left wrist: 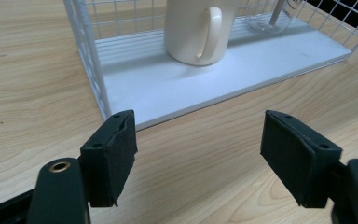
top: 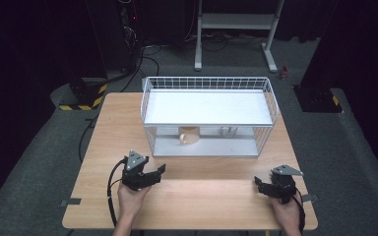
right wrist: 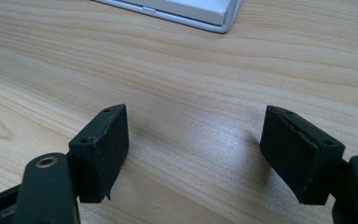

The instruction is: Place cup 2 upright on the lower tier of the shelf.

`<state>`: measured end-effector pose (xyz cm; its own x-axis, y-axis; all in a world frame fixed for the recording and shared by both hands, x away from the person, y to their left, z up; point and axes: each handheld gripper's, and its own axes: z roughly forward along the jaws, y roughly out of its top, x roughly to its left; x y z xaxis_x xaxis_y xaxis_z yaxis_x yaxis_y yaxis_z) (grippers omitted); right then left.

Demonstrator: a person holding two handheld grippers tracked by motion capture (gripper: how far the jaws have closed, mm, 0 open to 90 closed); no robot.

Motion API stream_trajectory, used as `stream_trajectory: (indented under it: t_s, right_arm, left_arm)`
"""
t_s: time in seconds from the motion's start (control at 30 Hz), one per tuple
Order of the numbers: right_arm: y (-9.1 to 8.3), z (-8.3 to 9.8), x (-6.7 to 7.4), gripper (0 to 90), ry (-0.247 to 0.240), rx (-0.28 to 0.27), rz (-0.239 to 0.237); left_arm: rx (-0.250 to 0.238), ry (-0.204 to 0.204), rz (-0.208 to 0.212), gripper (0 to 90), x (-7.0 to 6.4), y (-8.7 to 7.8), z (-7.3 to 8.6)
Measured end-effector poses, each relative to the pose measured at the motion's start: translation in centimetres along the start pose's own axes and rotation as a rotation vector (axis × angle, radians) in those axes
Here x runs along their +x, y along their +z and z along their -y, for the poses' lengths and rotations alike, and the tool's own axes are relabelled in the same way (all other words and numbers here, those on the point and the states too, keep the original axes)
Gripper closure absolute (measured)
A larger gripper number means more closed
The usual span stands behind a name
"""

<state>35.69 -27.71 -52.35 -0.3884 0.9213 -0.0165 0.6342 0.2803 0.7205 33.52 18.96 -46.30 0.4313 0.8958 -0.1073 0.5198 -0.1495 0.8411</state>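
The cream ceramic mug stands upright on the lower white shelf board of the white wire rack, toward the left half of that level as the high view shows it. In the left gripper view its handle faces the camera. The mug lies ahead of the left gripper, well apart from the pads and roughly centred between the lines of the two jaws. Nothing sits between those jaws; they stand released, with bare table showing in the gap.

Just beside the mug on the same board stands a clear glass vessel, seen only in part; its exact form cannot be told. In the high view it appears to the right of the mug.

The rack carries a second flat white shelf above the lower level and wire mesh on the sides and back. It rests on the light wooden table, at the far half of the surface.

In the high view the left gripper is held near the front left of the rack, pointing right and toward it. The right gripper is held near the table's right front edge, well apart from the rack. In the right gripper view its jaws are likewise released over bare wood, with a corner of the rack's base at the top edge.
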Motion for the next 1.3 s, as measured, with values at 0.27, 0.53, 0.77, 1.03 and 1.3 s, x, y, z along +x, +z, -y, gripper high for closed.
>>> stream_trajectory:
  t_s: [0.27,0.53,0.77,1.03,1.3]
  right_arm:
    - [0.0,0.0,0.0,23.9,0.000,0.000,0.000]
    - [0.0,0.0,0.0,23.9,-0.001,0.000,0.000]
    - [0.0,0.0,0.0,23.9,0.000,0.000,0.000]
    - [0.0,0.0,0.0,23.9,0.000,0.000,0.000]
    - [0.0,0.0,0.0,23.9,0.000,0.000,0.000]
  left_arm:
    - [0.015,-0.014,-0.039,27.1,0.9,-0.5,1.0]
    - [0.031,-0.030,-0.073,27.1,1.7,-0.8,2.0]
    - [0.052,-0.039,-0.104,27.1,2.2,-0.7,2.9]
    - [0.081,-0.039,-0.137,27.1,2.9,-0.5,3.8]
    - [0.102,-0.037,-0.178,27.1,3.2,0.1,4.4]
